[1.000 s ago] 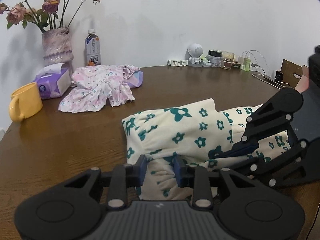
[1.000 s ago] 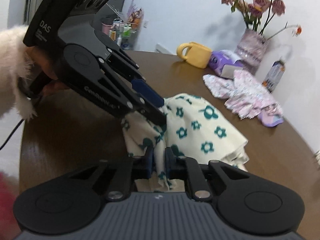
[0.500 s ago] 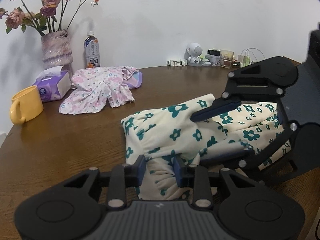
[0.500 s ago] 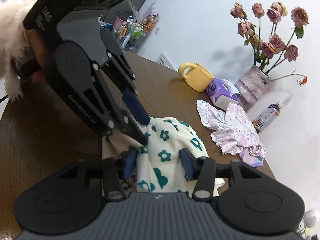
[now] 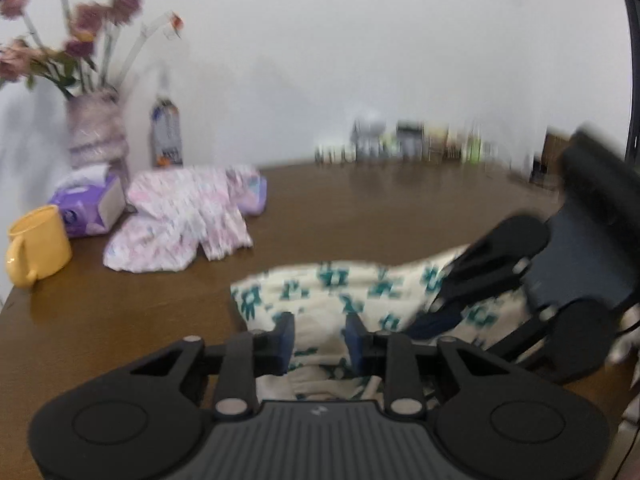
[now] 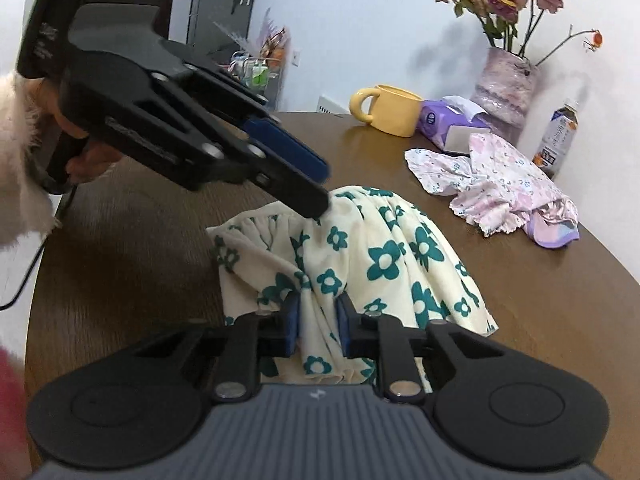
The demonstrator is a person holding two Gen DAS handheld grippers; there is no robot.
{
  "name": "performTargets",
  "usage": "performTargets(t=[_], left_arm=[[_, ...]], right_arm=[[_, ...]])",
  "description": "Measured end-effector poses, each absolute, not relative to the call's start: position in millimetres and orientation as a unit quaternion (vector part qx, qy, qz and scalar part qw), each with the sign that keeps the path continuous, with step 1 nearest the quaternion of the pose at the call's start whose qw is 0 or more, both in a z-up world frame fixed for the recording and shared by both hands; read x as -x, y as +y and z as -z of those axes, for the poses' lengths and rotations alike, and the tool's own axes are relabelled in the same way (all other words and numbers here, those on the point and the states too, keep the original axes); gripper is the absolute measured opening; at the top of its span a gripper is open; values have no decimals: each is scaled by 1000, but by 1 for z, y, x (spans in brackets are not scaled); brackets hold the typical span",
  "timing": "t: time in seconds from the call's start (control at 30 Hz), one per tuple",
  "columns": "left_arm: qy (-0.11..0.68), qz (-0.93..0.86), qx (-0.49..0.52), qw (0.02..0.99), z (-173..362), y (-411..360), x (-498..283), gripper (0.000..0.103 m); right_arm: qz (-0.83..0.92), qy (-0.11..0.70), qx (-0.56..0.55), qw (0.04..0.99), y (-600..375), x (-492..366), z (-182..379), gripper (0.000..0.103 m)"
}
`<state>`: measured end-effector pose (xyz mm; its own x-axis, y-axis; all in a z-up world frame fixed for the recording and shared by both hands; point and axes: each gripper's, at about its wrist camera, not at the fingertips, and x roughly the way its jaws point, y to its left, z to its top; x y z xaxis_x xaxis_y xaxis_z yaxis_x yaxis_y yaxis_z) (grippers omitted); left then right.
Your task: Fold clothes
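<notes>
Bare wooden table (image 6: 560,280) surrounds floral garment (image 6: 384,256), pinched by both grippers' fingers (image 6: 290,320).

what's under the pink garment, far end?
A purple item pokes out from under the pink garment at its end nearest the bottle. Most of it is covered, so I cannot tell what it is. The rest lies on the table.
</notes>
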<state>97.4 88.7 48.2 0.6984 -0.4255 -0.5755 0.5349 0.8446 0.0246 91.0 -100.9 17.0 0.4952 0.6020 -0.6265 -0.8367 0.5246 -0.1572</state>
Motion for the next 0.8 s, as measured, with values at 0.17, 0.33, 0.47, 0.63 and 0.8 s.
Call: performTargets(t=[0.17, 0.33, 0.47, 0.63, 0.8], left_arm=[[307, 269, -95, 908, -39, 90, -105, 23], [304, 270, -113, 907, -37, 85, -102, 22], [300, 269, -114, 908, -35, 86, -98, 22], [296, 277, -114, 907, -38, 88, -96, 23], [274, 299, -100, 909, -59, 93, -101, 23]], right_arm=[[-418, 271, 204, 843, -116, -89, -20, 19], [-414, 245, 202, 853, -117, -79, -32, 20], [-419, 201, 231, 855, -98, -78, -39, 27], [-410, 236, 238, 848, -91, -99, -14, 27], [-410, 247, 233, 847, -98, -98, -10, 16]])
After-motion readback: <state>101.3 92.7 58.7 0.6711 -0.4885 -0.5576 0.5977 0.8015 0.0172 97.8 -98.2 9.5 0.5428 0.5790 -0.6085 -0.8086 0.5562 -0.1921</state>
